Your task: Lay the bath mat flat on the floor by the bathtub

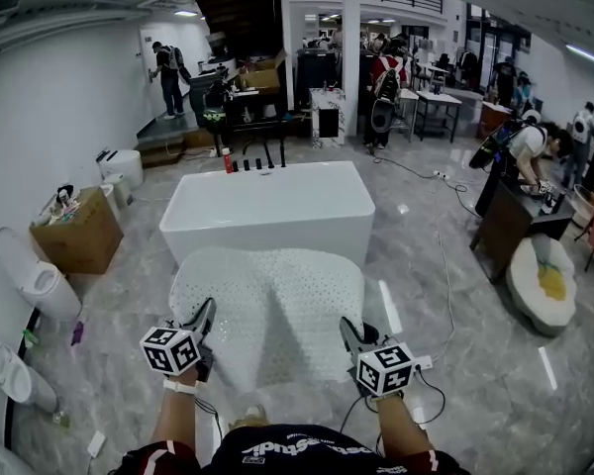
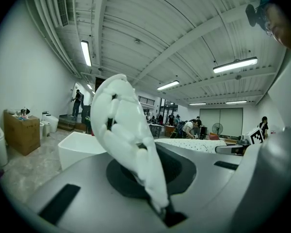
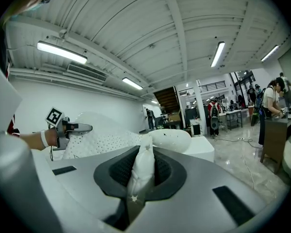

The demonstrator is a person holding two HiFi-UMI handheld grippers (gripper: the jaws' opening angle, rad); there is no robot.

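A white perforated bath mat (image 1: 267, 310) hangs spread in the air between my two grippers, in front of the white bathtub (image 1: 267, 211). My left gripper (image 1: 202, 317) is shut on the mat's near left corner, and that corner's rubbery edge (image 2: 128, 140) stands up out of the closed jaws. My right gripper (image 1: 347, 331) is shut on the near right corner, where a white fold (image 3: 141, 171) is pinched. Across the mat's dotted surface (image 3: 104, 140), the right gripper view shows the left gripper (image 3: 82, 127).
The grey marble floor (image 1: 129, 364) runs around the tub. A cardboard box (image 1: 79, 236) and a toilet (image 1: 40, 285) stand at the left. At the right are a dark table (image 1: 510, 221), a round cushion (image 1: 544, 283) and cables. Several people work at the back.
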